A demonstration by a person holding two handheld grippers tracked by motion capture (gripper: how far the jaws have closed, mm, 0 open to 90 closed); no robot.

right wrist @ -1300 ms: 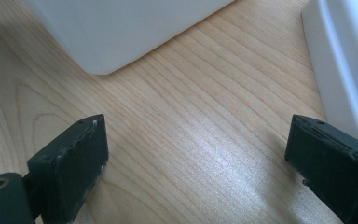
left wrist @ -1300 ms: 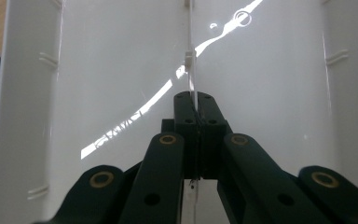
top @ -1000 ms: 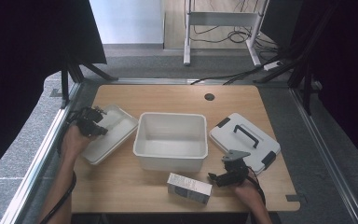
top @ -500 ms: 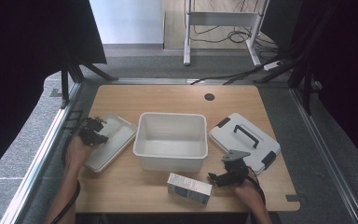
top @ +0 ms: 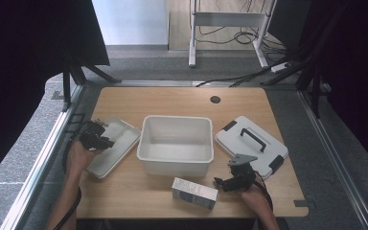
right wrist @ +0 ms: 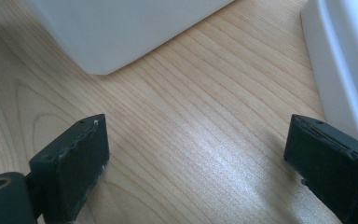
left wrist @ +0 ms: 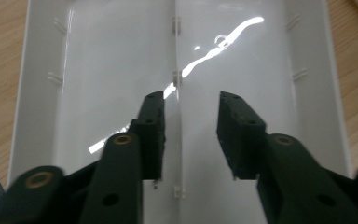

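White tray (left wrist: 121, 60) left of the bin (top: 176, 143) runs lengthwise ahead of the left gripper (left wrist: 190, 123), whose jaws have just been opening, seemingly straddling its centre rib; right gripper (right wrist: 196, 154) open, empty.

1. The left gripper (left wrist: 190, 135) hangs over a white tray (left wrist: 37, 93), its two black jaws just opened, a gap between them and nothing in it.
2. A raised ridge (left wrist: 176, 79) runs down the tray's middle, below that gap.
3. The wooden table (left wrist: 0, 60) flanks the tray.
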